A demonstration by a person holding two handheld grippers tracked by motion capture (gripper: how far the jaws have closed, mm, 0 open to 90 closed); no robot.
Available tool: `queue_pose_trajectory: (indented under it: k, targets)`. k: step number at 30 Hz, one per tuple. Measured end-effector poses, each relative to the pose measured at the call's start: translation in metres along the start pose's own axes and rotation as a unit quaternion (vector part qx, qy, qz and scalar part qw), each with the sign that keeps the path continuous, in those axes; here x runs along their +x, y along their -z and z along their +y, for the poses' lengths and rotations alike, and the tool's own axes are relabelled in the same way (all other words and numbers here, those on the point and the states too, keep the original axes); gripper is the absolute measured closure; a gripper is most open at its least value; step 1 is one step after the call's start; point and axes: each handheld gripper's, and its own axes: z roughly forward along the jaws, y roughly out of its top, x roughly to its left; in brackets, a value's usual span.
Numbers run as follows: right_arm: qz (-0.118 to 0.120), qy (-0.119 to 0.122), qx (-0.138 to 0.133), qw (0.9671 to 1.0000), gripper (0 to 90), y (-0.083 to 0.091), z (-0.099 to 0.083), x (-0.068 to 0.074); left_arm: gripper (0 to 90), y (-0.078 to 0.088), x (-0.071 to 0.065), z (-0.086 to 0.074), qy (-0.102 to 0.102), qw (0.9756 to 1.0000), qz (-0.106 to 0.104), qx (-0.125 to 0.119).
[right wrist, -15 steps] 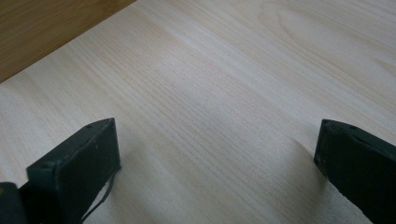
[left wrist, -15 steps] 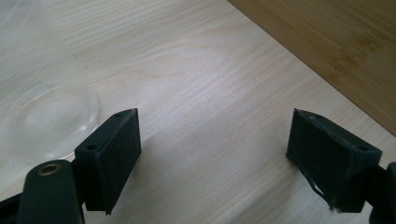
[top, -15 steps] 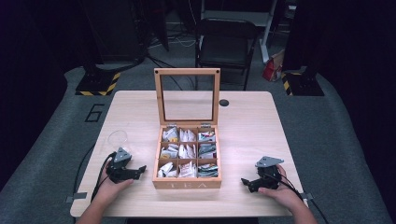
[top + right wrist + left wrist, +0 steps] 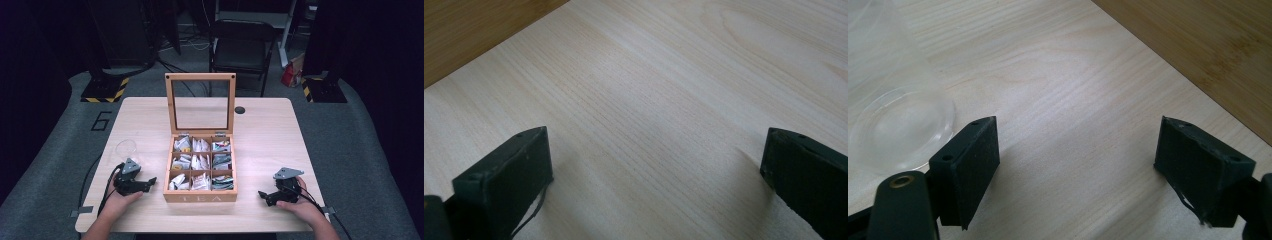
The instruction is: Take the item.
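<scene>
We rest both tools on the pale wooden counter (image 4: 260, 130), one on each side of the open bamboo tea box with its glass-paned lid standing upright (image 4: 201, 165), whose nine compartments are packed with paper tea bags (image 4: 201, 161). The box sits at the middle of the counter near our edge, and neither tool touches it. What we judge most likely to go wrong sits just beside the left hand-held gripper (image 4: 150, 181): a clear plastic cup (image 4: 126, 149) (so transparent that it nearly vanishes against the wood), light enough that a careless swing of the hand or the trailing cable could tip it or push it off. A reach into the box could also snag several tea bags at once, since they are crammed close, or knock the raised lid and let it drop. The left hand-held gripper's jaws are spread wide over bare wood and hold nothing. The right hand-held gripper (image 4: 262, 195) is likewise spread wide and empty, pointing toward the box's side.
</scene>
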Motion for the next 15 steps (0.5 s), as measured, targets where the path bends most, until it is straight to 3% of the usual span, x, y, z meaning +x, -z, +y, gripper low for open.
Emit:
queue_pose_trajectory:
  k: [15]
  targets:
    - [0.0,0.0,0.0,1.0,0.0,0.0,0.0,0.0,21.2,0.0007,0.0003,-0.0006,0.011,0.9999,0.004,-0.005]
